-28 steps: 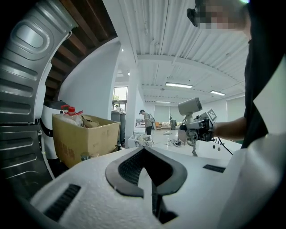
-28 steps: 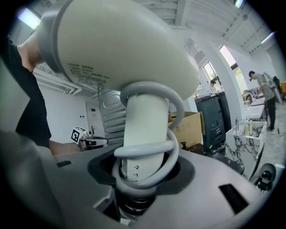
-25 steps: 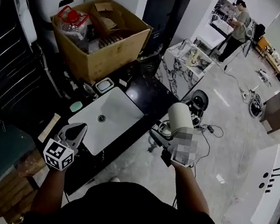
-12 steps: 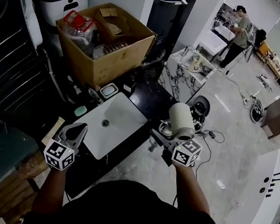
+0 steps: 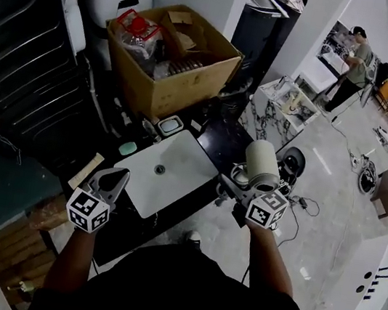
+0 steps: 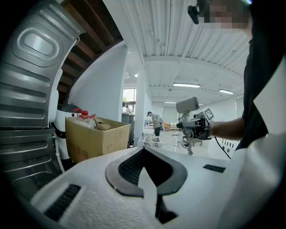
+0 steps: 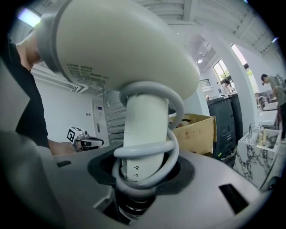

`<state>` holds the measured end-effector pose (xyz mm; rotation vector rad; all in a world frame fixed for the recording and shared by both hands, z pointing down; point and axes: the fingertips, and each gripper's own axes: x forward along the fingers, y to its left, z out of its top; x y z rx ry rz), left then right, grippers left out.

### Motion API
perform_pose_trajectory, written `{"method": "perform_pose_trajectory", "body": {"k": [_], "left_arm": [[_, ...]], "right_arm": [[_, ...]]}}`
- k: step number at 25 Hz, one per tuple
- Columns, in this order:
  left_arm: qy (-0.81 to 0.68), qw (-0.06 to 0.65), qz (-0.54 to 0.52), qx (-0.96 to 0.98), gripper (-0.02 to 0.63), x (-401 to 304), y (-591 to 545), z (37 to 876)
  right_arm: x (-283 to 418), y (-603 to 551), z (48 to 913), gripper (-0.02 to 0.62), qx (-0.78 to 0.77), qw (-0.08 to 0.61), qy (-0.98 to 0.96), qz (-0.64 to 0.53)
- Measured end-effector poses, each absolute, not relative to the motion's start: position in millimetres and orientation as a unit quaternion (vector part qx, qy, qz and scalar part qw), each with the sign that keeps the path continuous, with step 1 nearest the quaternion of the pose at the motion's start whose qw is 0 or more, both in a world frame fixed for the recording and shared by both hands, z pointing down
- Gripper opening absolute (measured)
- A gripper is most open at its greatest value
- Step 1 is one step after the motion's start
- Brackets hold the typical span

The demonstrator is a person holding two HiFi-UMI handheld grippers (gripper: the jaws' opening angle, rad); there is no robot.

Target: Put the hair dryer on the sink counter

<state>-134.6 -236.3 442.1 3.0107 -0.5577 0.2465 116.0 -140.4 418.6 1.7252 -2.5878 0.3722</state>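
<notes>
The right hand-held gripper (image 5: 241,189), clamped on the dryer (image 5: 261,165) handle, had carried it slightly nearer the tabletop (image 5: 220,137) at mid-frame, still airborne right of the sink (image 5: 174,184), while the left hand-held gripper (image 5: 115,176) hung closed and empty, so setting down remained.

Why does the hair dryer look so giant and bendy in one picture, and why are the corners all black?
Right gripper view: the wide-angle camera sits very close to the hair dryer, so it looks huge and curved, and the lens leaves dark corners. Left gripper view: it has the same round black border, and the ceiling lights show as bright strips. Head view: the hair dryer looks small and sharp, while straight edges bow near the sides.
</notes>
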Motion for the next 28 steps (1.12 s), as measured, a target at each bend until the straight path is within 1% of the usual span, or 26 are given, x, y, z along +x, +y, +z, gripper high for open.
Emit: {"method": "perform_pose_trajectory", "body": {"k": [6, 13, 25, 28], "left_arm": [[-0.227, 0.037, 0.081, 0.970, 0.014, -140, -244, 439], [-0.271, 0.043, 0.085, 0.958, 0.014, -128, -251, 438], [-0.304, 0.054, 0.089, 0.947, 0.014, -94, -257, 441], [-0.315, 0.058, 0.091, 0.943, 0.014, -94, -258, 442]], "right_arm": [[128, -166, 419, 0.193, 0.530, 0.003, -0.840, 0.116], [156, -197, 423, 0.193, 0.501, 0.003, -0.856, 0.130], [207, -228, 438, 0.193, 0.488, 0.040, -0.860, 0.146], [213, -235, 440, 0.193, 0.482, 0.040, -0.862, 0.151]]}}
